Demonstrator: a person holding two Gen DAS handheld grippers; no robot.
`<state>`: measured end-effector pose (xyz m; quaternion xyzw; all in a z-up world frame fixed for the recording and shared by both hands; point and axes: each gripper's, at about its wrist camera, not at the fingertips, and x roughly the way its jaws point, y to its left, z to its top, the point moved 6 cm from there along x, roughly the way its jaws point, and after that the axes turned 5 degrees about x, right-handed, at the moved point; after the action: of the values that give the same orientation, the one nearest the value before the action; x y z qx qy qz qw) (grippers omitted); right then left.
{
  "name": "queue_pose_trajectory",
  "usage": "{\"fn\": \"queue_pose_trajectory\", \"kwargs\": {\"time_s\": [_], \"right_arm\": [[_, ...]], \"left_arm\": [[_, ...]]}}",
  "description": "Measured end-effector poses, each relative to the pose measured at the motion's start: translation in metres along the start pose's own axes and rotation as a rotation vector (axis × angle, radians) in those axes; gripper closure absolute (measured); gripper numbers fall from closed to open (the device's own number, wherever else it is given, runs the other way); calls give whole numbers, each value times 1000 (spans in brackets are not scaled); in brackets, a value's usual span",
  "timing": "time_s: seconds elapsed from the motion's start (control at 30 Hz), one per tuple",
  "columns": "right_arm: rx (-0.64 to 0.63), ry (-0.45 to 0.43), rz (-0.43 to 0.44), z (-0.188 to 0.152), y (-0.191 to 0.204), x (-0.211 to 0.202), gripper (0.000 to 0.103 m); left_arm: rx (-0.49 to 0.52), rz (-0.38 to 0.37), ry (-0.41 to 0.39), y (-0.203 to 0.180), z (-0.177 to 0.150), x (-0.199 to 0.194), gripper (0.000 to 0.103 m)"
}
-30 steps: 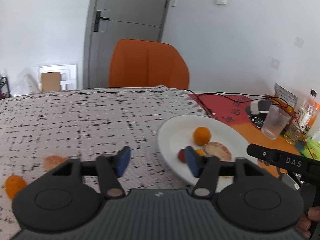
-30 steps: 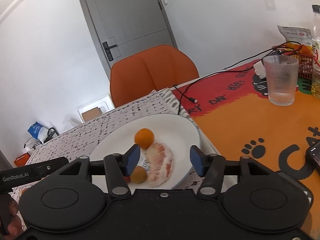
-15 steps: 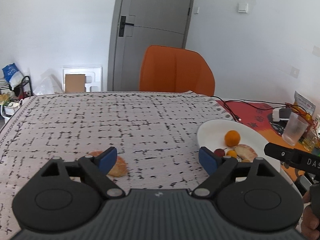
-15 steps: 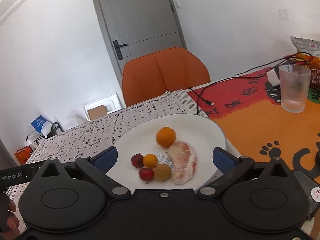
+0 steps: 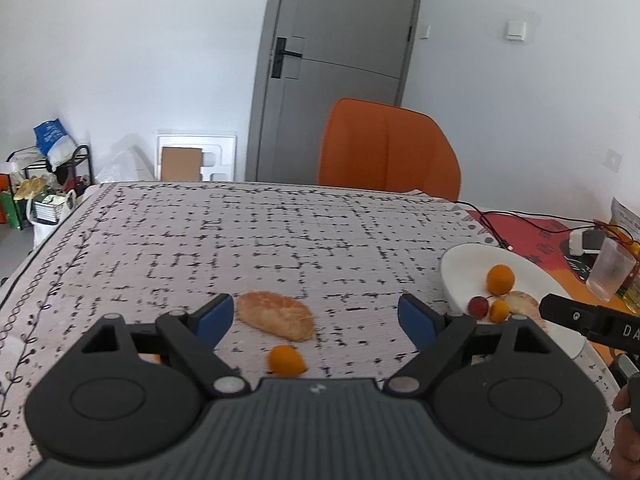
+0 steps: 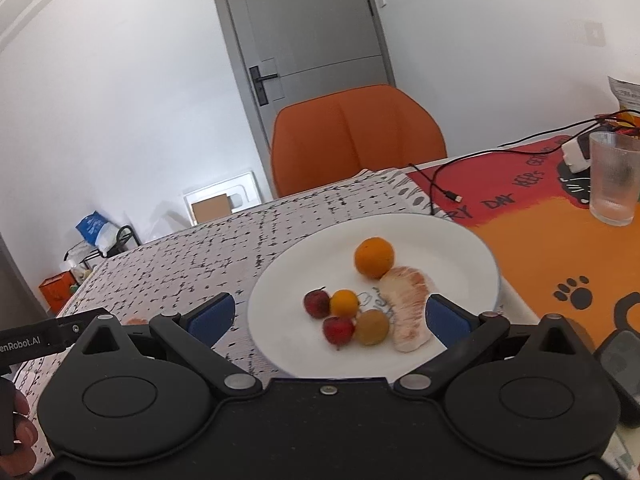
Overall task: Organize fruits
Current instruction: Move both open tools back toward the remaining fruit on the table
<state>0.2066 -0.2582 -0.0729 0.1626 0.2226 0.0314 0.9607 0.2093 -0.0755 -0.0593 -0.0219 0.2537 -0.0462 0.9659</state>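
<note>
A peeled pomelo segment (image 5: 274, 315) and a small orange fruit (image 5: 286, 361) lie on the patterned tablecloth between the fingers of my open, empty left gripper (image 5: 316, 318). Another orange piece (image 5: 150, 358) peeks out behind its left finger. The white plate (image 6: 460, 240) holds an orange (image 6: 374, 258), a pomelo segment (image 6: 408, 312), two small red fruits (image 6: 318, 303), a small orange fruit (image 6: 344, 303) and a brownish fruit (image 6: 372, 327). My right gripper (image 6: 328, 316) is open and empty just above the plate's near edge. The plate also shows in the left wrist view (image 5: 460, 264).
An orange chair (image 5: 388, 152) stands at the table's far side. A clear glass (image 6: 614, 178), a black cable (image 6: 440, 188) and a snack bag sit on the orange mat to the right. A phone (image 6: 622, 364) lies at the near right.
Both grippers opened wide. The left gripper swung left, away from the plate, over the pomelo segment and small orange on the cloth. The right gripper pulled back from the plate.
</note>
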Motion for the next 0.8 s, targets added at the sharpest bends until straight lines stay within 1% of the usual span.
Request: {"fn": "queue_pose_trajectory", "kwargs": {"time_s": [0.27, 0.37, 0.53, 0.8], "right_arm": [[-38, 29, 58, -10, 23, 7, 0], [-59, 39, 82, -14, 34, 9, 0], [-93, 59, 125, -20, 52, 15, 0], [-121, 92, 152, -29, 69, 24, 0]], "left_arm": [[-49, 78, 7, 33, -12, -10, 15], [-63, 95, 14, 43, -18, -12, 15], [-81, 103, 26, 55, -27, -13, 15], [-94, 96, 50, 62, -41, -10, 15]]}}
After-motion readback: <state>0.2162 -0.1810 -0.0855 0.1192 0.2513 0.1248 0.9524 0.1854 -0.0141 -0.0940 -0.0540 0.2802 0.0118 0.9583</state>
